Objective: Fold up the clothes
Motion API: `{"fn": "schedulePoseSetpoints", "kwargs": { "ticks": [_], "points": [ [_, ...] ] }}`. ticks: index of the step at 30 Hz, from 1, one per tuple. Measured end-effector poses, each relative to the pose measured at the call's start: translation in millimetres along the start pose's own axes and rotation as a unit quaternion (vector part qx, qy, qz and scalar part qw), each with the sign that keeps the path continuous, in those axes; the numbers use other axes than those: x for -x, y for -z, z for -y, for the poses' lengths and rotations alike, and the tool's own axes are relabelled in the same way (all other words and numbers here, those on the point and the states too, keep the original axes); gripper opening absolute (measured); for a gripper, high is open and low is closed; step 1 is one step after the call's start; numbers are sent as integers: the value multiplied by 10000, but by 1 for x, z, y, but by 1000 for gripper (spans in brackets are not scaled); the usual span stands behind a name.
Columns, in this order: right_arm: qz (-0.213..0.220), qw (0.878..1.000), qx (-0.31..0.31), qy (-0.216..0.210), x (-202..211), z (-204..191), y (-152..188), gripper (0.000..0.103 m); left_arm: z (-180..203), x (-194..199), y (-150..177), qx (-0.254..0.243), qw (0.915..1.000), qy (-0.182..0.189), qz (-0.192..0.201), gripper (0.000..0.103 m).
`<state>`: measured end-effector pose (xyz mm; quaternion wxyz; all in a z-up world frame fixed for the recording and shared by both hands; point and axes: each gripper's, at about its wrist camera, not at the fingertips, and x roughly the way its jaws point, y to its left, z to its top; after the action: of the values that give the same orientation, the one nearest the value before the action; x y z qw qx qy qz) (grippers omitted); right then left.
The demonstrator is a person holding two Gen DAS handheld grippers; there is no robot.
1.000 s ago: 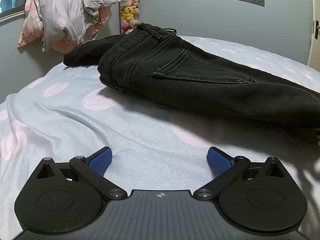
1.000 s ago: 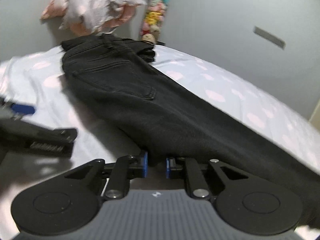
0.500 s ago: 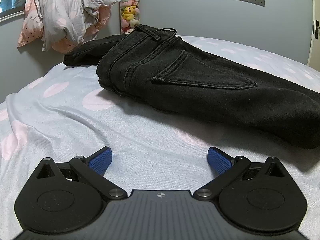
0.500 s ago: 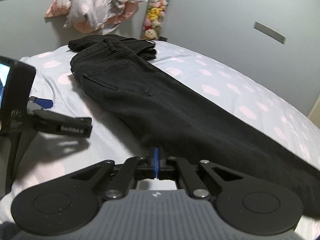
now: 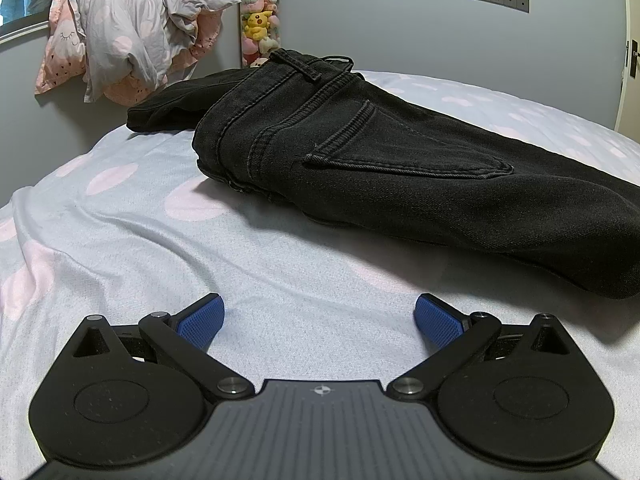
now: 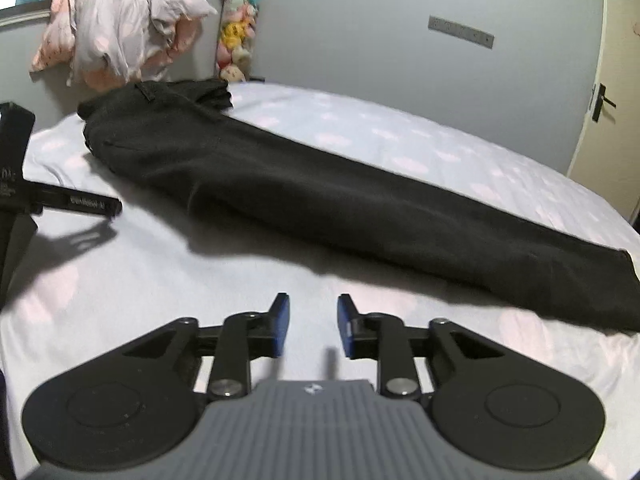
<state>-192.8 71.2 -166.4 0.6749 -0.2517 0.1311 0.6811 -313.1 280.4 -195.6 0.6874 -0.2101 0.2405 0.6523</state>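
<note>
While both tools hang low over the bed, the scene reads so:
Left gripper (image 5: 319, 319): blue pads spread wide, nothing between them, only sheet below.
Right gripper (image 6: 312, 326): jaws have just been opening, now a little apart, nothing between them.
Black jeans (image 5: 400, 172): lie lengthwise on the bedsheet (image 5: 120, 240), legs laid one over the other, back pocket up, waistband toward the far wall.
Left view only: pocket stitching and belt loop, sharp.
Right view only: leg hem at the right, a door (image 6: 608, 100), the left tool's body at the left edge; blurred.
</note>
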Motion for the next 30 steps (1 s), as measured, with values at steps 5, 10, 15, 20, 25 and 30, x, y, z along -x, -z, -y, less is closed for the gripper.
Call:
{"fn": "schedulePoseSetpoints", "kwargs": {
  "ticks": [5, 10, 15, 20, 25, 30],
  "points": [
    [-46, 10000, -77, 25, -9, 1, 1, 33, 1, 0, 0, -6, 10000, -8, 2, 103],
    [-58, 9992, -393, 8, -11, 7, -3, 36, 1, -1, 1, -18, 10000, -20, 9, 103],
    [-12, 9986, -529, -73, -9, 10, -7, 38, 1, 0, 1, -17, 10000, -21, -7, 103],
    [-81, 9983, -582, -65, -9, 14, -9, 38, -1, 0, -2, -92, 9999, 64, -50, 103],
    [-220, 9981, -555, -122, -15, 28, -21, 38, -3, 4, -14, -322, 9990, 253, -171, 88],
    [-224, 9977, -602, -222, -22, 50, -38, 39, -7, 17, -53, -691, 9953, 618, -265, 69]
  ]
}}
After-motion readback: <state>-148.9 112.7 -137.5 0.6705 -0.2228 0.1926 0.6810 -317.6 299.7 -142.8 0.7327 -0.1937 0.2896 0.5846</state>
